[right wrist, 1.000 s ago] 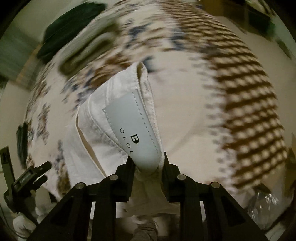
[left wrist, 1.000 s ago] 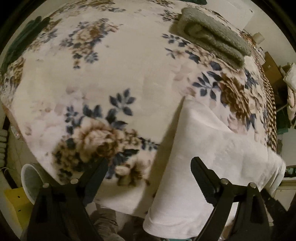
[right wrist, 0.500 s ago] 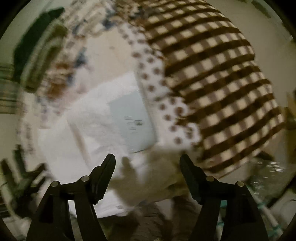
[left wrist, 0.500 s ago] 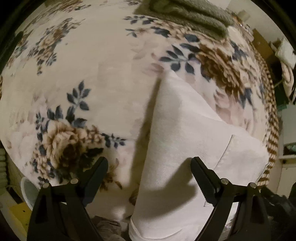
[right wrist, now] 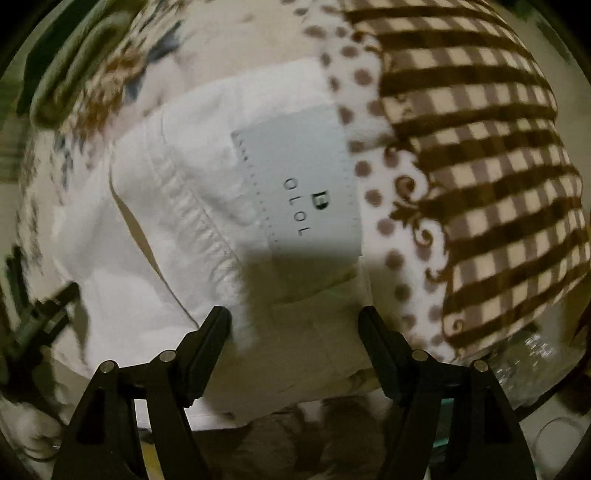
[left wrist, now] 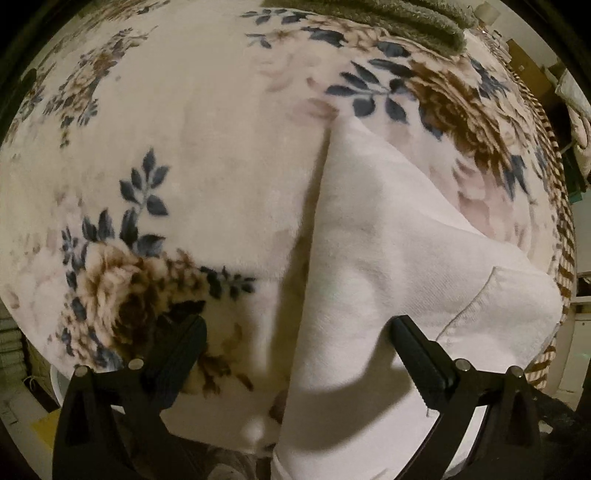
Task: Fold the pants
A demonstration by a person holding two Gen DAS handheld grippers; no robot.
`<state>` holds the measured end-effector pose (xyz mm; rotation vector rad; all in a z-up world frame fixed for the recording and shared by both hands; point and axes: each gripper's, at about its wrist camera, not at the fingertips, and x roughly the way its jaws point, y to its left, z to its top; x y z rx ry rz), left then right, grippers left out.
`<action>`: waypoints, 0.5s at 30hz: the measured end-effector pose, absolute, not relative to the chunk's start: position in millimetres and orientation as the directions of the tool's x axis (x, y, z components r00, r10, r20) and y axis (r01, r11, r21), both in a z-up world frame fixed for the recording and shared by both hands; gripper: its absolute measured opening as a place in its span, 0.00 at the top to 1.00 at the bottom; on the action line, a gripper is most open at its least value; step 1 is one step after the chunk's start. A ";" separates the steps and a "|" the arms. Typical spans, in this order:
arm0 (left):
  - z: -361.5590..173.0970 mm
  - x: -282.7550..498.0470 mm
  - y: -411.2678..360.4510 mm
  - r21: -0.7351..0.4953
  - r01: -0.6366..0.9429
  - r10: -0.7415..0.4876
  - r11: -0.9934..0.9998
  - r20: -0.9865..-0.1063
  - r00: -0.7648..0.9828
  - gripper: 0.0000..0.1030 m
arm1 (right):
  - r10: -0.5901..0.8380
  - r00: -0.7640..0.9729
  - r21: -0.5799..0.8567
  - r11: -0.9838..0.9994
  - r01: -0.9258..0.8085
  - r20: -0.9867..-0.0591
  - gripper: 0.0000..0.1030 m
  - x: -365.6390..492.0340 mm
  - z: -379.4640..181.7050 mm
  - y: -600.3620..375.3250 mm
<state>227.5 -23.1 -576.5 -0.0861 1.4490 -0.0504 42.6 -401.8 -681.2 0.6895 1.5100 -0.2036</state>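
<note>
The folded white cotton pants (left wrist: 399, 266) lie flat on the floral fleece blanket (left wrist: 177, 122) (near its edge), likely just set down: the left gripper (left wrist: 295, 354) is opening wide and the right gripper (right wrist: 295, 332) stands open, both empty.

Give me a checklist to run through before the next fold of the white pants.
1. Left gripper free of cloth: ok, its jaws are opening and nothing is pinched.
2. Right gripper free of cloth: ok, fingers apart above the pants.
3. White pants lying on the floral blanket: ok, resting folded.
4. Grey label patch facing up and flat: ok.
5. Pants clear of the folded grey-green towel: ok, well apart.
6. Layers aligned underneath: cannot tell, hidden.
</note>
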 end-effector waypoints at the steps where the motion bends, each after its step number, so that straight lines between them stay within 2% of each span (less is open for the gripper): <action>1: -575.0 225.6 -21.5 -0.107 -0.024 -0.103 0.994 -0.988 0.116 0.00 | 0.324 0.114 0.333 0.774 0.538 -0.939 0.26 38.9 -674.5 -404.6; 3: -573.1 219.2 -14.3 -0.169 -0.045 -0.164 0.985 -0.981 0.100 0.00 | 0.369 0.150 0.385 0.724 0.573 -0.917 0.26 25.8 -667.0 -411.4; 6: -576.3 205.6 -7.3 -0.246 -0.083 -0.241 0.966 -0.968 0.069 0.00 | 0.477 0.223 0.484 0.542 0.687 -0.850 0.26 -8.6 -670.5 -423.1; 9: -584.9 196.6 -6.8 -0.276 -0.095 -0.274 0.956 -0.961 0.037 0.00 | 0.599 0.293 0.574 0.355 0.738 -0.746 0.26 -30.3 -697.9 -415.0; 12: -594.4 196.7 -10.5 -0.284 -0.095 -0.284 0.954 -0.959 0.005 0.01 | 0.647 0.351 0.627 0.258 0.735 -0.677 0.26 -32.1 -729.2 -399.5; 14: -599.8 196.8 -12.4 -0.293 -0.085 -0.295 0.952 -0.955 -0.008 0.00 | 0.670 0.366 0.642 0.218 0.735 -0.646 0.21 -28.3 -751.3 -388.1; 15: -600.6 195.9 -13.1 -0.297 -0.081 -0.298 0.952 -0.954 -0.011 0.00 | 0.662 0.394 0.657 0.200 0.727 -0.637 0.11 -24.0 -756.0 -381.3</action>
